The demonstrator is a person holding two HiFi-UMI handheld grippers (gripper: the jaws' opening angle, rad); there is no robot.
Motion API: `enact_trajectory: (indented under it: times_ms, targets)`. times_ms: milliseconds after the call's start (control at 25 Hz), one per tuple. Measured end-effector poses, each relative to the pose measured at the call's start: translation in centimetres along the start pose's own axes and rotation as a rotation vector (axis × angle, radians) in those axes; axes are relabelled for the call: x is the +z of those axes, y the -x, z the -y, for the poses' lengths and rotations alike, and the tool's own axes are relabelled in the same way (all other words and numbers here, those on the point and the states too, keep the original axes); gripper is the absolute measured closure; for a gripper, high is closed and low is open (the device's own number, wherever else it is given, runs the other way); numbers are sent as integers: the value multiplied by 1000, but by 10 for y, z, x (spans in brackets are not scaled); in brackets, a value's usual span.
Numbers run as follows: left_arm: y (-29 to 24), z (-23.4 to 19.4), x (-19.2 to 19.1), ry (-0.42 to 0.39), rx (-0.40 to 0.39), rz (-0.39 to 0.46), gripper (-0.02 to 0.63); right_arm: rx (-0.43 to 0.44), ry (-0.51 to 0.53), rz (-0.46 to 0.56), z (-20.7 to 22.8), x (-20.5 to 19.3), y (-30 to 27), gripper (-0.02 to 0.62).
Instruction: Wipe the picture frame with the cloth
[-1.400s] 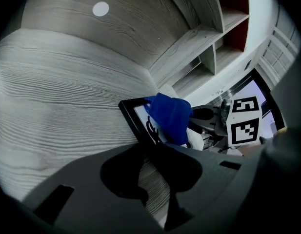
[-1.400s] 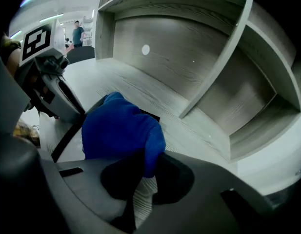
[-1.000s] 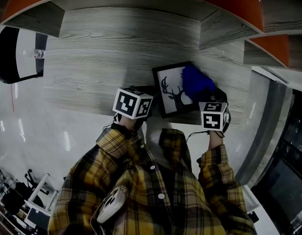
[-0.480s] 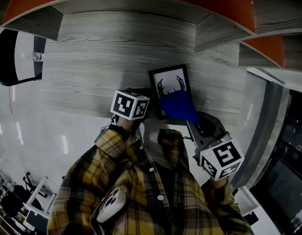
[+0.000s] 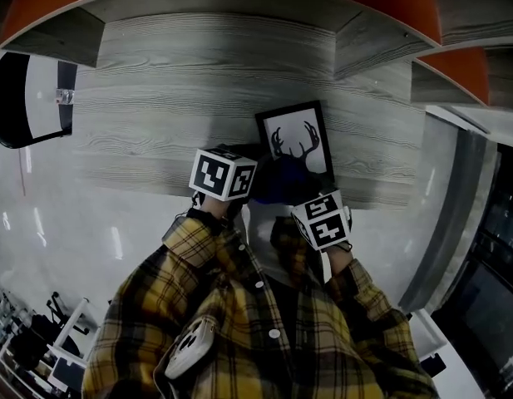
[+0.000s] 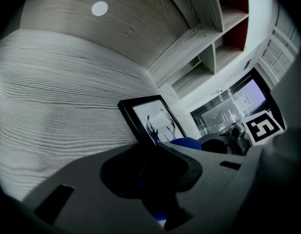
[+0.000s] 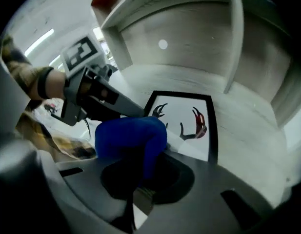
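Since the earlier frames the R gripper (image 7: 143,179) w/ the cloth (image 7: 130,135) had swung off the upper right of the glass, out past the frame's right side, then back in to the near edge, ending close beside the L gripper (image 6: 150,172). L gripper looked to be in the same spot throughout, at the near left corner of the picture frame (image 5: 296,140). Frame lay flat on the grey wood-grain shelf top (image 5: 156,98), black border, white print w/ deer antlers (image 5: 295,145) facing up, its far end angled a bit to the right in the head view. R gripper's jaws were pinched on the blue cloth: a bunched fold ran down btwn them in the right gripper view, and the loose part bulged out over the near left part of the glass, hiding the deer's lower half. L gripper's tips met the frame's near left corner in the right gripper view and seemed clamped on that edge; its own view was dark there, w/ only a scrap of blue showing through the gap. Both marker cubes (image 5: 224,174) sat near each other at the frame's near end, cloth btwn them. Yellow plaid sleeves (image 5: 356,285) filled the lower head view. A black-and-white rounded object (image 5: 23,94) stood well apart at the shelf's left end.
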State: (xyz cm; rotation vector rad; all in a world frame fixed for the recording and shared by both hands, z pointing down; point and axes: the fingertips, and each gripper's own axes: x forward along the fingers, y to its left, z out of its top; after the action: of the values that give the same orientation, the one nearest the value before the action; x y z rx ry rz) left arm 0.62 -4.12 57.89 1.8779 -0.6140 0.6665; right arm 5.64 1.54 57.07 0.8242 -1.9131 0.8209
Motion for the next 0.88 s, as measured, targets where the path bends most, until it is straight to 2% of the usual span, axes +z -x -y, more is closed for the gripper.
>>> enact_trajectory:
  times_ms: [80,200,400,560,760,880]
  targets:
    - [0,-1,0,0,-1,1,520,-78,121,-18,4,-1,-4,555]
    - [0,-1,-1,8,-5,2,520,-166,207,-30,13,-4,-1,555]
    - [0,0,-1,13,-12,-2,522,-285,244,-73,40,-14,9,554]
    - [1,0,-1,15,-14,-2,522,-378,314,-125,61,-23,18,555]
    - [1,-1,-1,19,-19,-1,522,-408,294,-116,72,-26,27,554]
    - [0,1,-1,20,-22,-1,523,-457,268,-117,83,-30,35,555]
